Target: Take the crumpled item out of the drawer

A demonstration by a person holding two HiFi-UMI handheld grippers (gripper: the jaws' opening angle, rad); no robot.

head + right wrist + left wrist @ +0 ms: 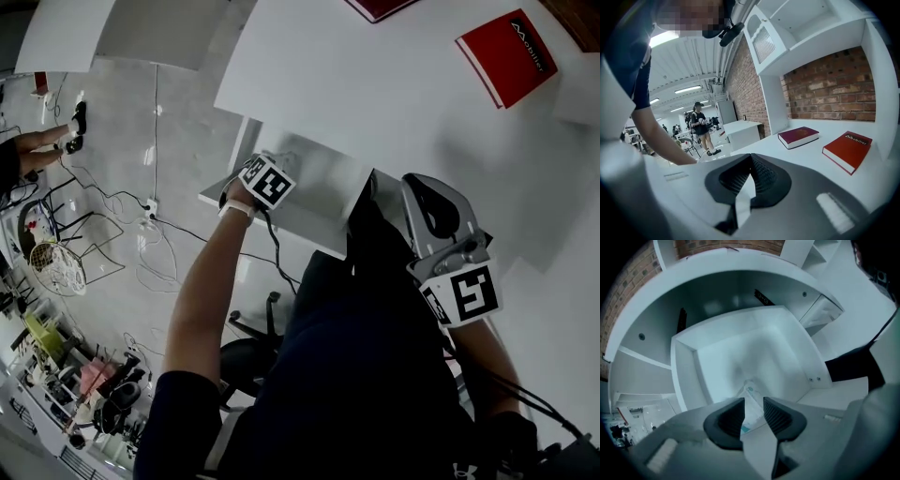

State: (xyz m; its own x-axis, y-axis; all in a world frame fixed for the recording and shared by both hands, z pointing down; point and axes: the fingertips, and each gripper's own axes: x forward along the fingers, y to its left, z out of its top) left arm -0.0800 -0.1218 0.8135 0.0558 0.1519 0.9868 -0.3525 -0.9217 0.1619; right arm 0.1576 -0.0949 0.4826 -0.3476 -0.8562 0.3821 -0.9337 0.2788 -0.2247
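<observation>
The jaws of the left hand-held gripper (753, 405) stand apart and cover the lower part of the crumpled item (751, 391). The item's teal print is too small to read. The floor of the drawer (686, 376) around it is blurred. In the head view the marker cube (269, 180) hides those jaws, and the person's torso (375, 356) covers 1 corner of the drawer. The top edge of that view cuts off the dark red book (380, 7).

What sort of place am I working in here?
Probably an open-plan office or lab workspace. A white desk carrying a red book stands against a brick wall, cables trail over the floor, and strip lights hang from the ceiling behind.
</observation>
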